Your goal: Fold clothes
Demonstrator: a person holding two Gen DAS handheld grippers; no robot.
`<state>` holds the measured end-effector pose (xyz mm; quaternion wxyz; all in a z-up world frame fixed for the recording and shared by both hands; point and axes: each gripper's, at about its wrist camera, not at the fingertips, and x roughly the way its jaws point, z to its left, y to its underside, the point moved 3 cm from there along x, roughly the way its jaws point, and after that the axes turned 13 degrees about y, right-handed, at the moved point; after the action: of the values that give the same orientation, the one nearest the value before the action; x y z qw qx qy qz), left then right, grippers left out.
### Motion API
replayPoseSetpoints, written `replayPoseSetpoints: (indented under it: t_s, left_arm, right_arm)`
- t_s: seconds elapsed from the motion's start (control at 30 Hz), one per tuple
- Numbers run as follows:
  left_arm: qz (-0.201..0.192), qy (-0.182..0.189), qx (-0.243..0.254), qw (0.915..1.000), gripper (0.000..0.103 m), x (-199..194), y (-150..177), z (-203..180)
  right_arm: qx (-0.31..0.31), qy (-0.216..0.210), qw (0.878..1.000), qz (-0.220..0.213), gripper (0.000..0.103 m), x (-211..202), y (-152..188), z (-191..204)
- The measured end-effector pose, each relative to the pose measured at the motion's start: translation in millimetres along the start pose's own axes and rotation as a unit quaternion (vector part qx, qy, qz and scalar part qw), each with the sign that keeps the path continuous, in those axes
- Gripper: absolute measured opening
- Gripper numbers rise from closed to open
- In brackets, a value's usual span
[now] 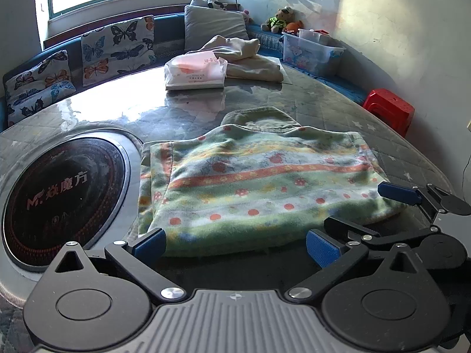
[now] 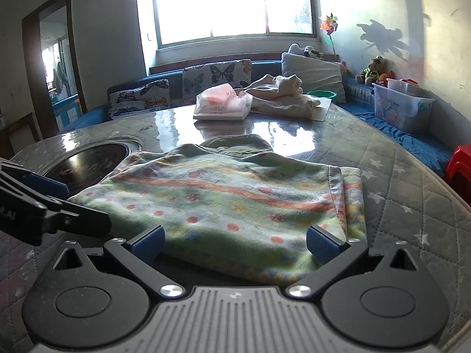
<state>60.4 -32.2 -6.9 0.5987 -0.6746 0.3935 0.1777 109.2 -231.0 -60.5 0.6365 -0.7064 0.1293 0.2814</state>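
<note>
Surface [image 1: 368,123] w/ a quilted star-print cover under a glossy sheet fills both views; a round black cooktop [image 1: 59,194] w/ a metal rim is sunk into it at 9 o'clock in left wrist view. Bench seat runs behind it at 12 o'clock, w/ butterfly cushions [image 1: 117,47], a grey pillow [image 1: 215,26], soft toys and a clear storage bin [image 1: 312,50]. Red stool [image 1: 388,108] stands at 2 o'clock, off the surface edge.

Striped garment [image 1: 259,182], green w/ orange bands and dots, lies folded flat at centre of the surface, collar end toward 12 o'clock, left edge just beside the cooktop rim. Sleeve edge is folded in along its side. Cream garment [image 1: 250,58] sits bunched at 12 o'clock, well apart from the striped one, touching a tissue pack [image 1: 194,73] on its left.

Left claw [image 1: 235,245] is spread wide, released, blue pads at the near hem of the striped garment, gripping nothing. Right claw [image 2: 235,245] is likewise spread and released at the near hem; in left wrist view it shows at 3 o'clock, pads apart by the garment's right corner.
</note>
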Motion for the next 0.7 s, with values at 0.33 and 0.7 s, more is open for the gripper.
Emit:
replayPoseSetpoints:
  t_s: [0.33,0.7]
  left_arm:
    - [0.003,0.009,0.009,0.9999,0.103,-7.1,16.5,-11.5]
    - [0.003,0.018,0.021,0.9996,0.103,-15.4,32.5,-25.1]
  right_arm:
    - [0.004,0.018,1.0,0.0,0.103,-22.8,7.4,3.2]
    - [0.014,0.049,0.999,0.014,0.103,-38.7,20.7,-1.7]
